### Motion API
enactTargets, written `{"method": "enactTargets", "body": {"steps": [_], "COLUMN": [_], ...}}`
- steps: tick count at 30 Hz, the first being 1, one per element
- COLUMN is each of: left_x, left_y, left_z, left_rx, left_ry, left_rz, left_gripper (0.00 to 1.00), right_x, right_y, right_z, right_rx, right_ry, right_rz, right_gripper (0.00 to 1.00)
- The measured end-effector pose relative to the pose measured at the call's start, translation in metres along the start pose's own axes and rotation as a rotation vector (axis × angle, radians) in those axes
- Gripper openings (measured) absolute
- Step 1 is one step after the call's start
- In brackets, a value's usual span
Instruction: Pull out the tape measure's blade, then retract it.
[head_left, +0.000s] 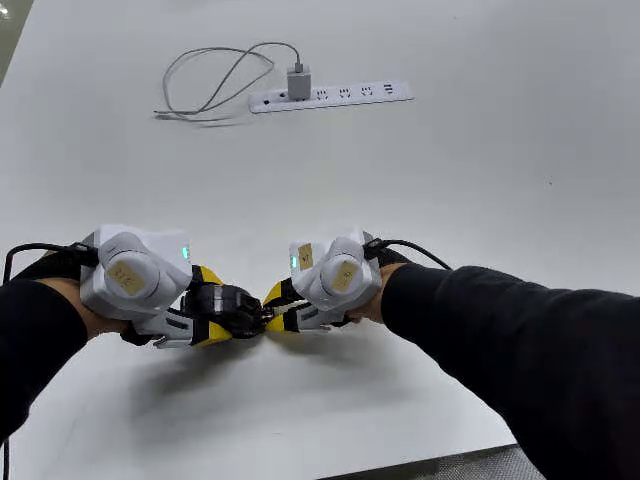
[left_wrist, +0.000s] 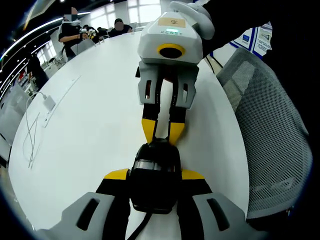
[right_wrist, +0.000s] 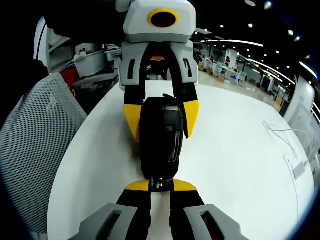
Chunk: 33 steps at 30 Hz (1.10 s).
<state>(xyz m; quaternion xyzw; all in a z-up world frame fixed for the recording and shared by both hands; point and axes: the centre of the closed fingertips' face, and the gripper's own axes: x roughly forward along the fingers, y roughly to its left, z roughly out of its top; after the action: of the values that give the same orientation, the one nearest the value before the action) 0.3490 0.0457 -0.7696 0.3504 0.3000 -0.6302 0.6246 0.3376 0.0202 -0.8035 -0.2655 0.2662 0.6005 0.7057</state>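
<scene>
Two dark sleeves (head_left: 520, 340) are reaching in from the near edge, each hand carrying one set of tongs, and the pair are meeting nose to nose at the near middle of the white worktop (head_left: 450, 180). Left tongs (head_left: 211, 305) are clamping narrow on the black tape measure (right_wrist: 160, 135), squeezing its case across the sides, low at the worktop; I cannot tell whether it is touching. Right tongs (left_wrist: 161, 131) are pinching nearly closed on the blade's hook (right_wrist: 158, 182), right at the mouth of the case.

Hardly any blade is showing between the two, so by my reading the pull-out is only just starting. Both grips are set, the full draw is waiting, and the retract is waiting after that.

Counting up now: one tape measure, two sets of tongs, two sleeves. Looking further out, one white power strip (head_left: 330, 96) is lying at the far middle, one charger (head_left: 299, 80) is sitting plugged into it, and one grey cable (head_left: 215, 80) is looping away to its left. One mesh chair (left_wrist: 270, 140) is standing beside the near edge.
</scene>
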Motion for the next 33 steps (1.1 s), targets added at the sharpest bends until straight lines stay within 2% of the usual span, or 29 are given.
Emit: {"method": "enactTargets", "body": {"steps": [10, 33], "left_x": [0.0, 0.001], "left_y": [0.001, 0.002], "left_z": [-0.001, -0.001], "left_rx": [0.005, -0.001], "left_ry": [-0.004, -0.013], "left_rz": [0.005, 0.007], "left_gripper": [0.3, 0.3], "right_x": [-0.002, -0.016], "right_y": [-0.001, -0.001], "right_z": [-0.001, -0.017], "right_rx": [0.006, 0.038], "right_ry": [0.013, 0.039], "right_rz": [0.001, 0.014], "right_gripper": [0.09, 0.08]}}
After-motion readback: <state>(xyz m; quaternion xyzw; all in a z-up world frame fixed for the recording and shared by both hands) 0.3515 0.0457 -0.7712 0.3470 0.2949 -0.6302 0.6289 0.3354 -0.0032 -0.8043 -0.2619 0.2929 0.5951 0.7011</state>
